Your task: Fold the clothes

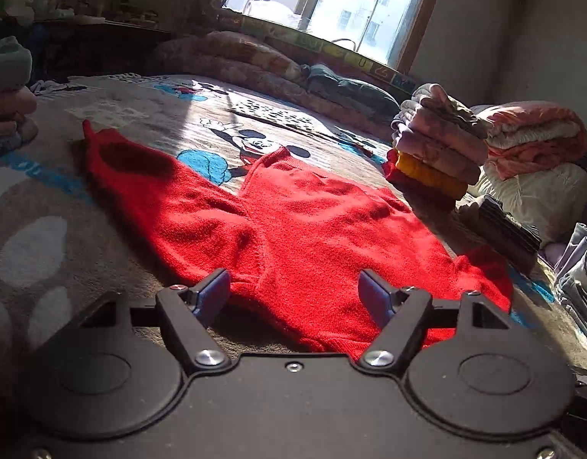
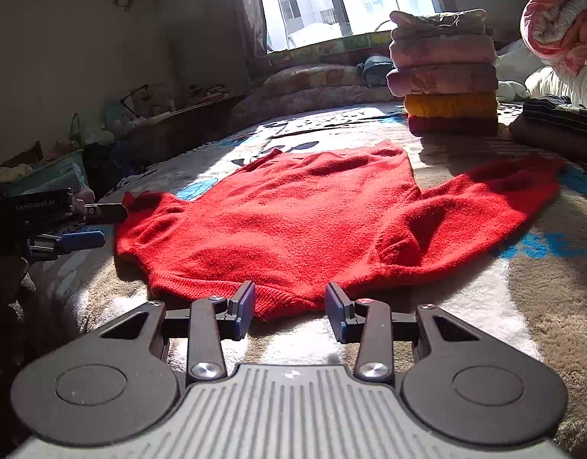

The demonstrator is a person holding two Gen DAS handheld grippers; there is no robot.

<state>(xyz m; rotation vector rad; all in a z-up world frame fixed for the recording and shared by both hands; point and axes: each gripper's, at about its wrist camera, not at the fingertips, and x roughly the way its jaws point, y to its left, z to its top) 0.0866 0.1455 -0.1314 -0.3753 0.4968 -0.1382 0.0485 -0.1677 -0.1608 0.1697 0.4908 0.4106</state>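
A red sweater (image 2: 293,225) lies spread flat on a cartoon-print blanket (image 2: 496,306) that covers the bed, body in the middle and a sleeve out to each side.

In the right wrist view the right gripper (image 2: 290,302) sits at 6 o'clock, just at the sweater's ribbed hem. Its jaws stand moderately apart, released, with the blue pads (image 2: 247,308) on either side of a small tongue of hem that points down between them. The pads lie close to the knit but grip nothing; whether they brush it cannot be told. One sleeve runs out toward 3 o'clock; the other bunches at 9 o'clock.

At 9 o'clock in the same view the left gripper (image 2: 98,225) shows from the side, its tips just beside that bunched sleeve edge, a clear gap between the two fingers.

In the left wrist view the left gripper (image 1: 294,294) sits at 6 o'clock with its jaws spread wide and empty, hanging over the red knit near its lower edge. The sweater (image 1: 293,229) fills the middle, one sleeve reaching toward 10 o'clock.

A stack of folded clothes (image 2: 444,72), pink over yellow over dark red, stands on the bed at 1 o'clock in the right wrist view, well apart from the sweater's collar. A bright window (image 2: 343,0) lies at 12 o'clock.
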